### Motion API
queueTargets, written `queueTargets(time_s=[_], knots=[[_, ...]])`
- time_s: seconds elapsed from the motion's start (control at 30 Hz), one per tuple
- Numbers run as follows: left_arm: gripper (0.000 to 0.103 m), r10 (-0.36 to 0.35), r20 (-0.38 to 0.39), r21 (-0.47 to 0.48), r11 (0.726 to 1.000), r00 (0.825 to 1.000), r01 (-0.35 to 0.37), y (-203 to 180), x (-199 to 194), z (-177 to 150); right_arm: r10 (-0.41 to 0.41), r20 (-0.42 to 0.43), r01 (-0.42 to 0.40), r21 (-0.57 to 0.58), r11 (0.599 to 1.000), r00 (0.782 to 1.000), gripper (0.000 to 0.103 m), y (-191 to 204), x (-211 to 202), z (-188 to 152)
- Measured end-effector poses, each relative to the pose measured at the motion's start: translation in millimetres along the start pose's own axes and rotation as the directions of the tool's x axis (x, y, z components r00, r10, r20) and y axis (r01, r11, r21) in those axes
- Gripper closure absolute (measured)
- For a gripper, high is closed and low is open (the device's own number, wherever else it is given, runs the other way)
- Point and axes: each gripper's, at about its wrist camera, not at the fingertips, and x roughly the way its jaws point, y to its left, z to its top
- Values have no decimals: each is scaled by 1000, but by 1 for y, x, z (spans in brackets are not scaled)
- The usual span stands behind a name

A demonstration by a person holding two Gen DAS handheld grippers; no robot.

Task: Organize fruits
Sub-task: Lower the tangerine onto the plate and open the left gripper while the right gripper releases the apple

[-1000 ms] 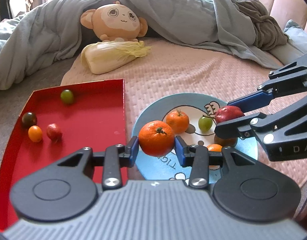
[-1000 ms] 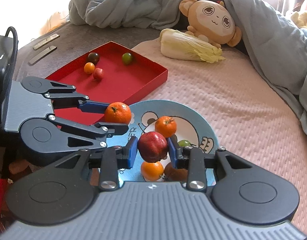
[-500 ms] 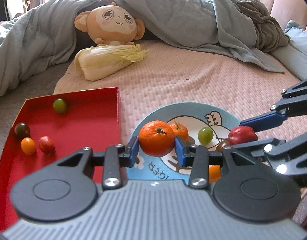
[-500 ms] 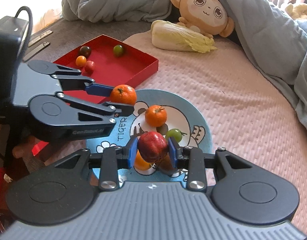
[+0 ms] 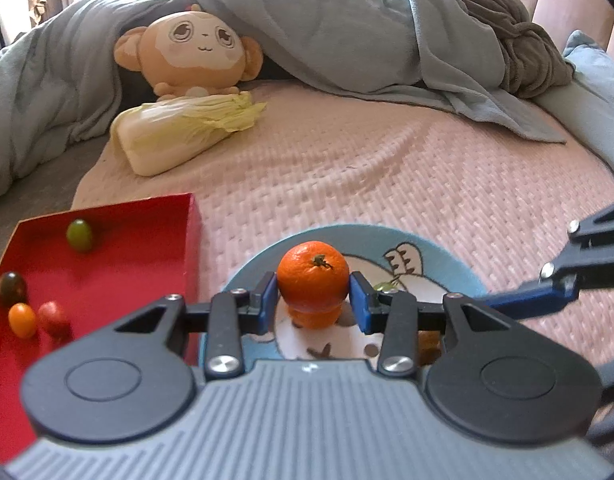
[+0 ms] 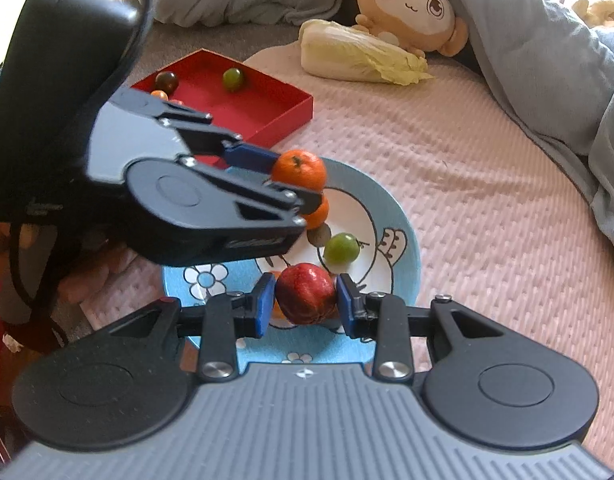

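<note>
Blue plate (image 5: 447, 258): on the bed, below both my grippers.
Red tray (image 5: 119, 264): at nine o'clock of the plate, nearer my left.
Left gripper (image 5: 313, 296): jaws clenched on tangerine (image 5: 313, 280).
Right gripper (image 6: 305, 302): jaws clenched on red apple (image 6: 305, 298).

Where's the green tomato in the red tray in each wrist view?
Left wrist: green tomato far left, mid-height, near the red tray's back edge.
Right wrist: green tomato upper left, near the tray's far edge, above the left gripper.
Shared landmark: the cabbage beyond the tray.
</note>
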Motion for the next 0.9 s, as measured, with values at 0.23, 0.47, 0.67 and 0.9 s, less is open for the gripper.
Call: queueTargets(time_s=[0.23,0.47,0.67,0.9], knots=[[60,-5,-5,29,1000,1000,5,-11,9,4,3,-6,-3,0,1000,1000,64,0,3,-1],[60,-7,-20,23,1000,1000,7,-10,13,2,9,-10,-9,-8,1000,1000,64,1,6,-1],[54,-18,-15,13,1000,1000,18,-8,10,3,13,-13,-13,-16,1000,1000,64,2,8,0],[54,-26,-16,10,1000,1000,26,-9,7,4,12,-15,-12,-17,1000,1000,64,2,9,0]])
